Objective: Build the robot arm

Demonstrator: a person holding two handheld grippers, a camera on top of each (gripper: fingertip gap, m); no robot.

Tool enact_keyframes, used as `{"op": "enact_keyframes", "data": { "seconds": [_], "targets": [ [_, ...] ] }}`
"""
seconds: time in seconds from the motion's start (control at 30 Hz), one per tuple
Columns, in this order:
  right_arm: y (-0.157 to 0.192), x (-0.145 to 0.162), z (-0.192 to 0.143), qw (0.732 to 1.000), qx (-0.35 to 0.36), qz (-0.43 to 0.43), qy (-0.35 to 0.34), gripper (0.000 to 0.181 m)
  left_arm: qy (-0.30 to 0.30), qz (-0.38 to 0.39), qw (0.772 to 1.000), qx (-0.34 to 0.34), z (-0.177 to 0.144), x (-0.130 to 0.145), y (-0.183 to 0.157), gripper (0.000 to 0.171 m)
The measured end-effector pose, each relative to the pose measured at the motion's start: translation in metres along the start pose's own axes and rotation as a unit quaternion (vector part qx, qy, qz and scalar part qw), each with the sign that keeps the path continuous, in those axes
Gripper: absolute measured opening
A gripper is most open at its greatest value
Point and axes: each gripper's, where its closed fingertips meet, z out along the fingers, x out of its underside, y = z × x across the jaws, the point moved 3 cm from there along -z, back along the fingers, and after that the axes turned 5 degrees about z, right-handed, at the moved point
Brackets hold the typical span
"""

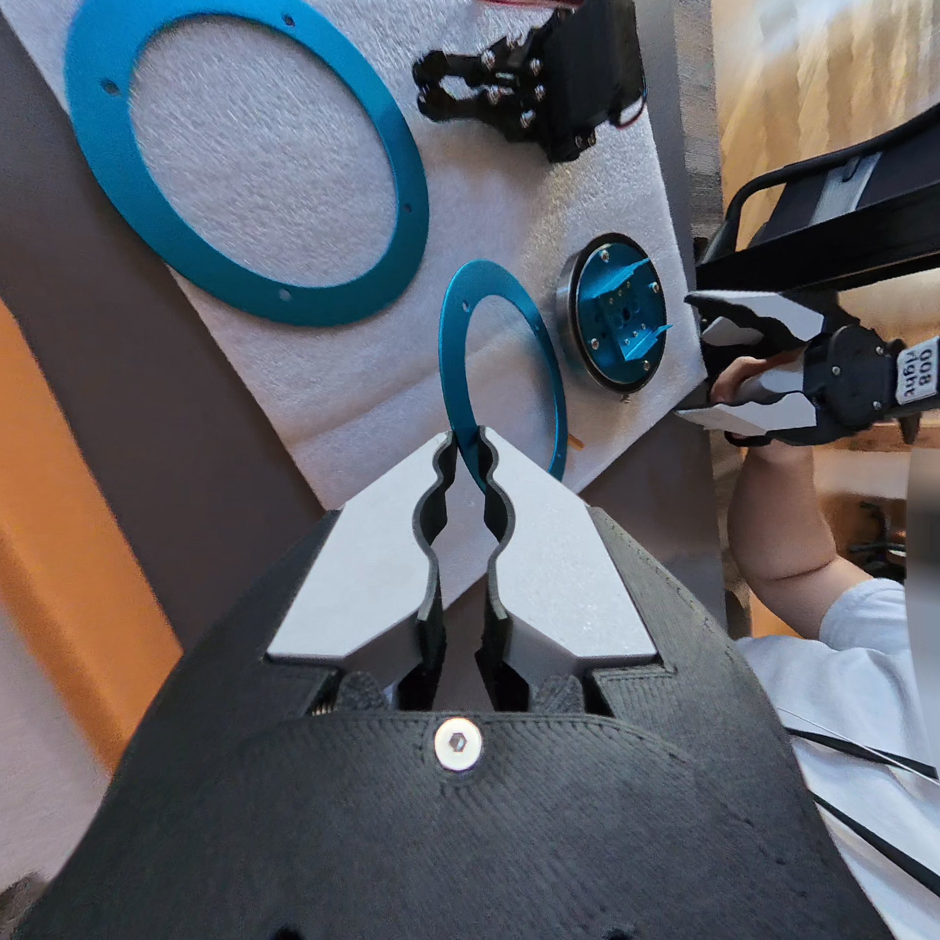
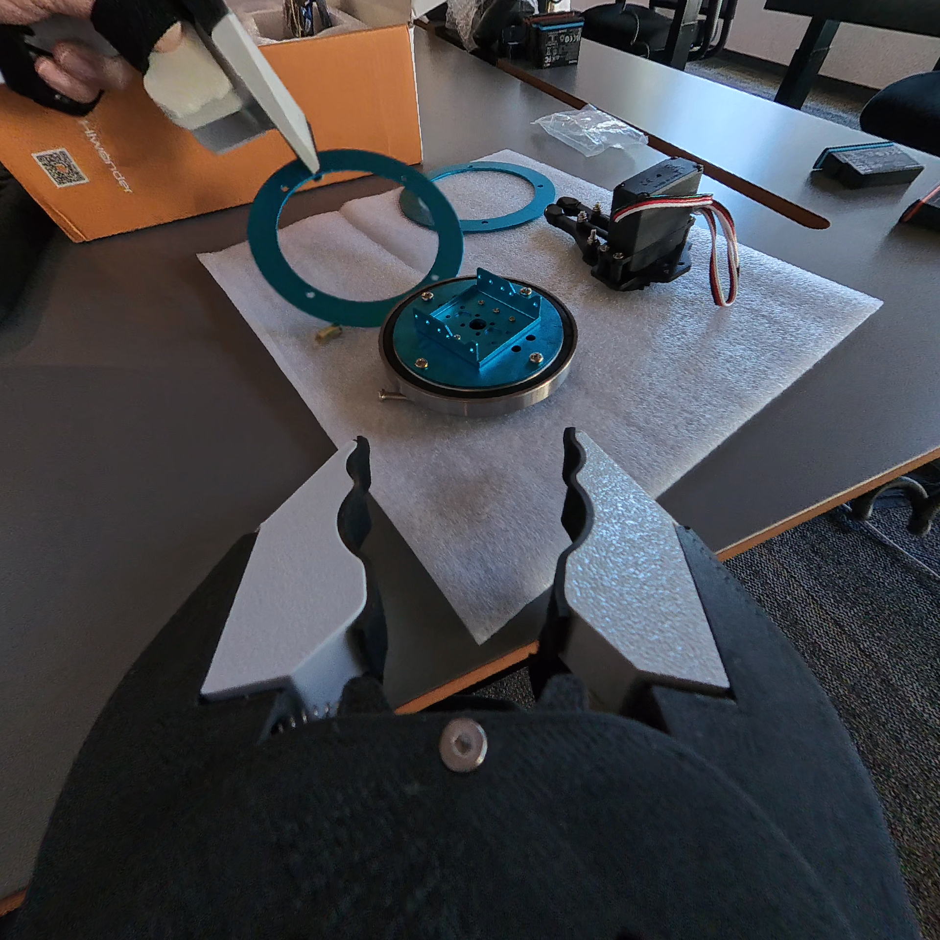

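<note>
My left gripper (image 1: pixel 468 437) is shut on the rim of a thin blue metal ring (image 1: pixel 447 346). It holds the ring tilted above the white foam sheet (image 1: pixel 356 366), just left of a round steel base (image 1: pixel 567 305) that carries a blue bracket. In the right wrist view the ring (image 2: pixel 262 229) hangs from the left gripper's tip (image 2: pixel 313 163), its lower edge beside the base (image 2: pixel 483 402). My right gripper (image 2: pixel 465 437) is open and empty over the foam's near corner, short of the base. It also shows in the left wrist view (image 1: pixel 681 356).
A larger blue ring (image 2: pixel 543 196) lies flat on the foam (image 2: pixel 661 366) beyond the base, next to a black servo claw (image 2: pixel 646 224) with wires. A loose screw (image 2: pixel 391 395) and a brass spacer (image 2: pixel 328 334) lie by the base. An orange box (image 2: pixel 330 91) stands at the back left. Some 20 cm of space lies between my two pairs of fingers. From the right gripper's tips to the loose screw (image 2: pixel 391 395) is close to 4 cm.
</note>
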Motion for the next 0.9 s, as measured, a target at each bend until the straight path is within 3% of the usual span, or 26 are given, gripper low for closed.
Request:
{"op": "enact_keyframes", "data": {
  "seconds": [0.1, 0.4, 0.67, 0.73, 0.8, 0.9],
  "targets": [
    [0.001, 0.001, 0.0, 1.0, 0.002, -0.005, 0.002, 0.076, 0.004, 0.007, 1.0, -0.024, -0.008, -0.006, 0.008, 0.006],
    [0.0, -0.001, -0.001, 1.0, 0.007, -0.014, 0.0, 0.076, 0.132, 0.036, 0.982, -0.131, 0.005, 0.026, 0.031, 0.013],
    [0.003, 0.0, -0.008, 0.999, 0.022, -0.03, 0.01, 0.077, 0.146, 0.051, 0.979, -0.13, 0.012, 0.026, 0.025, 0.016],
    [0.007, -0.002, -0.015, 0.999, 0.033, -0.038, 0.009, 0.076, 0.144, 0.057, 0.979, -0.133, 0.011, 0.026, 0.02, 0.027],
    [0.012, -0.007, -0.026, 0.998, 0.048, -0.05, 0.008, 0.076, 0.126, 0.065, 0.98, -0.142, 0.006, 0.026, 0.014, 0.038],
    [0.026, -0.016, -0.046, 0.995, 0.07, -0.069, -0.003, 0.075, 0.069, 0.098, 0.981, -0.15, -0.009, 0.025, -0.001, 0.038]
  ]
}}
